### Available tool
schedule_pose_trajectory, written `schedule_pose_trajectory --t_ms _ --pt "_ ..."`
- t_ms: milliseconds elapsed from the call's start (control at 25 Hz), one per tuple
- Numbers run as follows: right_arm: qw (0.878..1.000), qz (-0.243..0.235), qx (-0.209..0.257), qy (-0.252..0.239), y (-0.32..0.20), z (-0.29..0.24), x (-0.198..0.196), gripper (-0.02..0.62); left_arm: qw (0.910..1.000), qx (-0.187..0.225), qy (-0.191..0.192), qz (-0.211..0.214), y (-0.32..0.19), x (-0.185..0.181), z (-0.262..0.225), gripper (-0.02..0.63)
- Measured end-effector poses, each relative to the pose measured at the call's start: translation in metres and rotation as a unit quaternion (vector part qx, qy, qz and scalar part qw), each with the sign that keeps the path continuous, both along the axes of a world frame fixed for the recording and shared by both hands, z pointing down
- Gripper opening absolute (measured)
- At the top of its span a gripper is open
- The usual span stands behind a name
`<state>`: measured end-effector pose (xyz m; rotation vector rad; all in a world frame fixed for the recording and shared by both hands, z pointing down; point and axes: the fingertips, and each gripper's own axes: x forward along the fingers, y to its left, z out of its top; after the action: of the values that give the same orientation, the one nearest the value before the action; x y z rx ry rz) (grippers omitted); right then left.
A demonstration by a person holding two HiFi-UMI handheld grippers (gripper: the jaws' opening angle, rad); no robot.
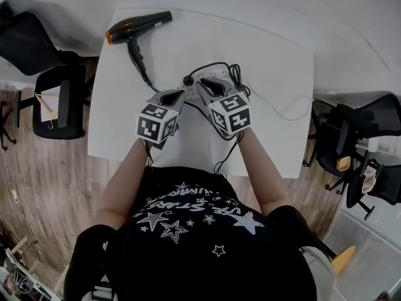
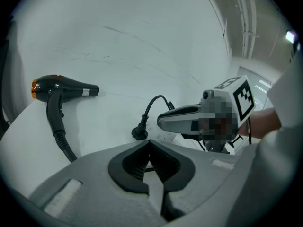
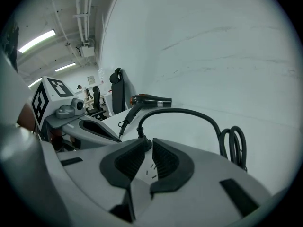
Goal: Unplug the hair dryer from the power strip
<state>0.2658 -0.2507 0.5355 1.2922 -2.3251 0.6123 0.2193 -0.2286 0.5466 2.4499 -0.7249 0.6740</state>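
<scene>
A black hair dryer [image 1: 135, 25] [image 2: 61, 87] [image 3: 150, 100] lies at the far left of the white table [image 1: 269, 61]. Its cord runs to a black plug [image 1: 188, 80] [image 2: 139, 133] seated in the left end of the white power strip [image 1: 216, 75] [image 3: 150, 167]. My left gripper [image 1: 177, 95] [image 2: 150, 142] is shut with nothing in it, its tips just short of the plug. Over the strip, my right gripper [image 1: 203, 83] [image 3: 151, 142] hovers with its jaws a narrow gap apart and the plug just past its left tip.
The strip's own black cord [image 1: 235, 73] [image 3: 234, 145] is coiled at its right end and trails off the front edge. A thin white cable [image 1: 282, 111] lies to the right. Black office chairs stand left [image 1: 56, 99] and right [image 1: 351, 143] of the table.
</scene>
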Motion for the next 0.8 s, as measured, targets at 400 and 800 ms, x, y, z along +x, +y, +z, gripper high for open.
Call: schedule_pose_trajectory --t_ms 400,800 --pt "0.999 -0.045 0.019 -0.009 -0.010 0.003 -0.009 0.091 0.9994 -0.024 -0.026 -0.008 -0.002 0.006 0.020 0.008" --pt "0.993 -0.106 0.040 0.015 -0.011 0.000 -0.021 0.129 0.9989 -0.025 -0.041 0.000 -0.003 0.007 0.020 0.008"
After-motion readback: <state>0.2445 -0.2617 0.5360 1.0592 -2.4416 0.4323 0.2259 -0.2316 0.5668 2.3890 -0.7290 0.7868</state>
